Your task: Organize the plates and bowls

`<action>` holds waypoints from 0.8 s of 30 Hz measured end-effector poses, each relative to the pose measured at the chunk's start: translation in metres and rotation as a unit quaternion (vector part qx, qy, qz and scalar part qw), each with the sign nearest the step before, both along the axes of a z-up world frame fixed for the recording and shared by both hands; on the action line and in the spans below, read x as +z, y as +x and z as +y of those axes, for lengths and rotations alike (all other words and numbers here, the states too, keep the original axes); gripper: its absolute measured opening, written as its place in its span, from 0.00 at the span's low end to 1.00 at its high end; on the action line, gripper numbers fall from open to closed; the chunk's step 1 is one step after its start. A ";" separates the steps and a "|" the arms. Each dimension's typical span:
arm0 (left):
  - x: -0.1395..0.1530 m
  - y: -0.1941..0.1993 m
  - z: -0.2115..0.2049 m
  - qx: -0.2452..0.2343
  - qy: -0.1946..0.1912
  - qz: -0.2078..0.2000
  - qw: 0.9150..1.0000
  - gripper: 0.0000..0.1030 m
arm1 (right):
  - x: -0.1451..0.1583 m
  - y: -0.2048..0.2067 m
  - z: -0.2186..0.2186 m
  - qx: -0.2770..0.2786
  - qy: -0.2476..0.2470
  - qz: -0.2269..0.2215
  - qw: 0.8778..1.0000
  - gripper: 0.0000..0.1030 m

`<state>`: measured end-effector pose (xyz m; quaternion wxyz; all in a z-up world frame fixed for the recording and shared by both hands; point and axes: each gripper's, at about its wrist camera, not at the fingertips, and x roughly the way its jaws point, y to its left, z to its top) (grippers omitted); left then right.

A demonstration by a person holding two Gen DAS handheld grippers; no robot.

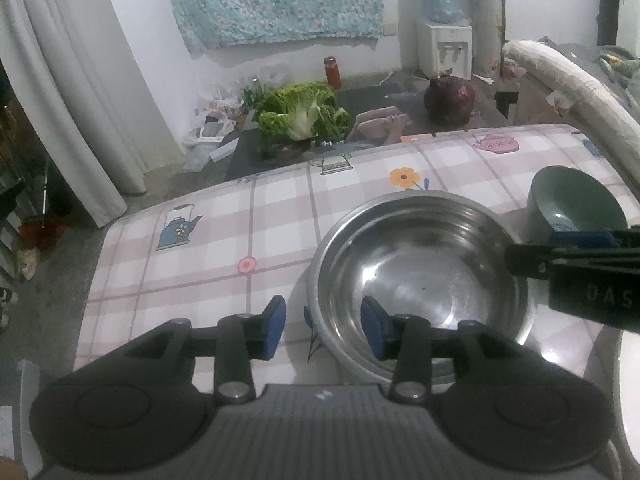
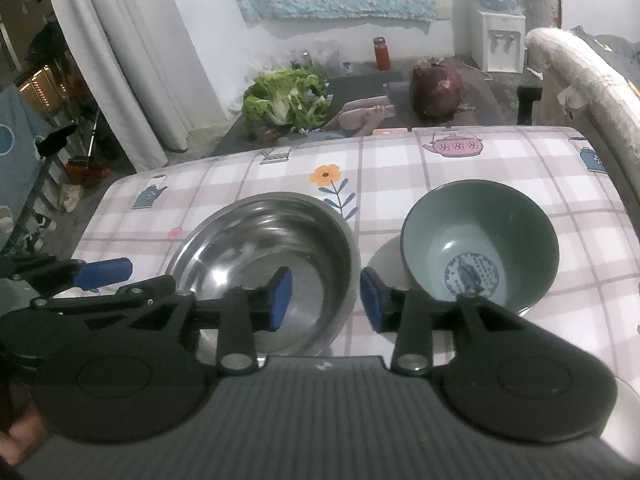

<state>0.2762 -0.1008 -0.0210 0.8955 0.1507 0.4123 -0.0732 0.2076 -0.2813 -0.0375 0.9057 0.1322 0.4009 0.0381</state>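
A steel bowl [image 1: 420,280] stands on the checked tablecloth [image 1: 240,224]; it also shows in the right wrist view [image 2: 272,252]. A green ceramic bowl [image 2: 480,244] with a printed motif inside stands to its right, and shows at the right of the left wrist view [image 1: 572,208]. My left gripper [image 1: 323,328] is open, its fingers straddling the steel bowl's near left rim. My right gripper [image 2: 326,300] is open, straddling the steel bowl's right rim, beside the green bowl. The right gripper's fingers [image 1: 560,256] show from the side in the left view. Both grippers are empty.
A white rim [image 1: 624,392] shows at the lower right edge. Beyond the table's far edge are lettuce [image 1: 304,112], a red cabbage [image 1: 448,100], a red jar [image 1: 332,72] and a water dispenser [image 1: 444,40]. A curtain [image 1: 72,80] hangs at the left.
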 end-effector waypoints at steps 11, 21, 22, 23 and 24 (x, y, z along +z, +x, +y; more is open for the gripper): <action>0.008 -0.008 0.003 -0.003 -0.004 -0.001 1.000 0.48 | 0.005 -0.011 -0.003 -0.001 0.005 -0.003 1.000 0.42; 0.017 -0.015 0.010 -0.026 -0.067 0.023 0.997 0.54 | 0.014 -0.030 -0.012 0.000 0.012 -0.010 1.000 0.44; 0.018 -0.016 0.009 -0.029 -0.069 0.024 0.997 0.55 | 0.015 -0.033 -0.015 -0.001 0.015 -0.009 1.000 0.44; 0.020 -0.017 0.008 -0.033 -0.070 0.024 0.997 0.55 | 0.016 -0.037 -0.018 -0.002 0.017 -0.009 1.000 0.45; 0.022 -0.017 0.007 -0.037 -0.070 0.022 0.997 0.57 | 0.018 -0.041 -0.021 -0.003 0.015 -0.010 1.000 0.45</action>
